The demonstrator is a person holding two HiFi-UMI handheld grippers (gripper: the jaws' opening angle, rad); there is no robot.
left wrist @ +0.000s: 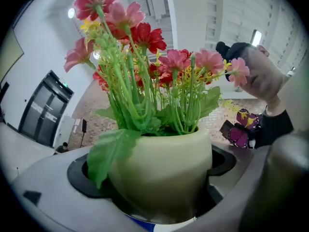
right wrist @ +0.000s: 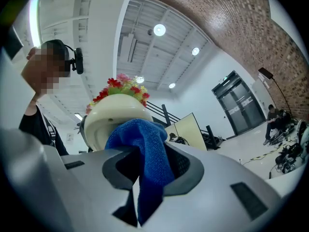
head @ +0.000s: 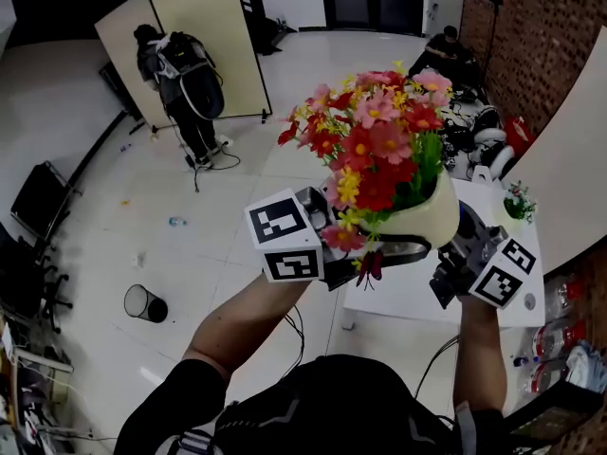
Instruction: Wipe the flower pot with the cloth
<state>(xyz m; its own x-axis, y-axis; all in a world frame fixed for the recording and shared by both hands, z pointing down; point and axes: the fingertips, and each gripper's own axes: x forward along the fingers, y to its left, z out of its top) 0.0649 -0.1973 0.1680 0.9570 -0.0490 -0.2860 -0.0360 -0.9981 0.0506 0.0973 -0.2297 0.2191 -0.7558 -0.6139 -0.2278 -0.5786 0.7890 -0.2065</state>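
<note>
The left gripper (left wrist: 154,180) has its jaws spread wide and closed against the two sides of a cream flower pot (head: 429,218), which sits gripped between them; the pot is held up in the air, clear of the white table (head: 408,297) below it. The right gripper (right wrist: 145,175) has its jaws pinched on a blue cloth (right wrist: 144,146), whose bunched top is pressed against the pot's rounded lower wall, while a loose end hangs down between the jaws. The pot carries red, pink and yellow artificial flowers (head: 377,145) on green stems; a purple butterfly ornament (left wrist: 240,129) shows just beside it. A small potted plant (head: 519,203) stands on the far end of the table; further off are a beige partition screen (head: 209,36), a standing person (head: 180,74) and a dark wastebasket (head: 144,303) on the floor.
</note>
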